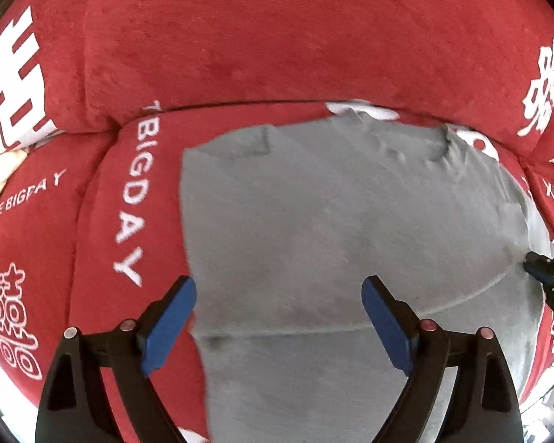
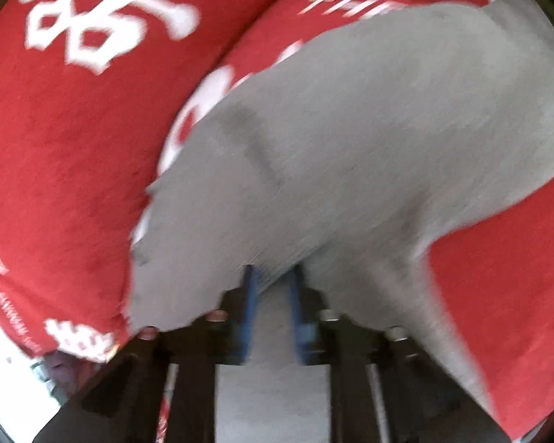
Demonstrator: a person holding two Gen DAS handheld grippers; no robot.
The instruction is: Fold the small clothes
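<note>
A: Left wrist view first. Where's the garment?

B: The grey garment (image 1: 351,229) lies spread on the red cushion (image 1: 258,44) with white lettering, which looks like a sofa seat. A seam runs across its near part and its far edge is rumpled. The left gripper (image 1: 279,295) hovers above the near left part of the cloth with its jaws wide apart and nothing between them. One blue pad sits over the cloth's left edge, the other over its middle.

A: And the other tool?

B: The right gripper (image 1: 535,265) shows at the far right edge of this view, at the garment's right border. From here I can't tell how its jaws stand.

A: Right wrist view, then.

B: It's blurred, so there is likely motion. The right gripper (image 2: 273,277) has grey cloth (image 2: 369,129) draped over and between its blue pads; the jaws are narrow and appear to pinch an edge, with the fabric bulging away from them.

A: So how to fold well from here?

B: My judgement: bring the left jaws down on the left edge level with the right's grip, clamp one layer cleanly, then carry both sides together so the fold line stays straight. The soft cushion could let the cloth drag and bunch, so lift slightly before moving.
</note>
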